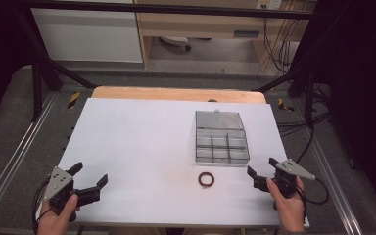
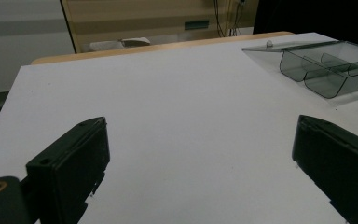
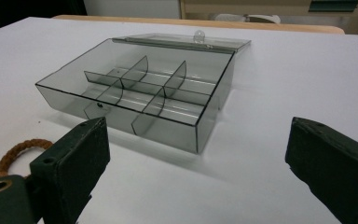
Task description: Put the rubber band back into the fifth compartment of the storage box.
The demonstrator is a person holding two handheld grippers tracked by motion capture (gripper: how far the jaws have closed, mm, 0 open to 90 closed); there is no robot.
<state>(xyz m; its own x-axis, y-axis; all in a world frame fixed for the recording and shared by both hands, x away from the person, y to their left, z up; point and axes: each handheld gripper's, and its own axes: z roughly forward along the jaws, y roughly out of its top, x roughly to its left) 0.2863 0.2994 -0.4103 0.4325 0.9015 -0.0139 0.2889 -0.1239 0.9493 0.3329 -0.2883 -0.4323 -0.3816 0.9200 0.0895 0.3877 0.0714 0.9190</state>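
Note:
A clear grey box point(image 1: 221, 143) with several compartments lies on the white table, its lid folded flat behind it. The box point(image 3: 140, 102) shows empty in the right gripper view, and part of it point(image 2: 324, 67) sits at the upper right of the left gripper view. A brown braided ring point(image 1: 206, 179) lies flat just in front of the box; a piece of the ring point(image 3: 14, 156) peeks past the right gripper's jaw. My left gripper point(image 1: 89, 175) is open near the front left corner. My right gripper point(image 1: 263, 167) is open just right of the ring, with nothing between its jaws.
The white table top point(image 1: 142, 142) rests on a wooden board point(image 1: 176, 94). Metal frame rails point(image 1: 10, 161) run along both sides. Cables point(image 1: 318, 196) trail off at the right. A wooden shelf unit point(image 1: 200, 29) stands behind the table.

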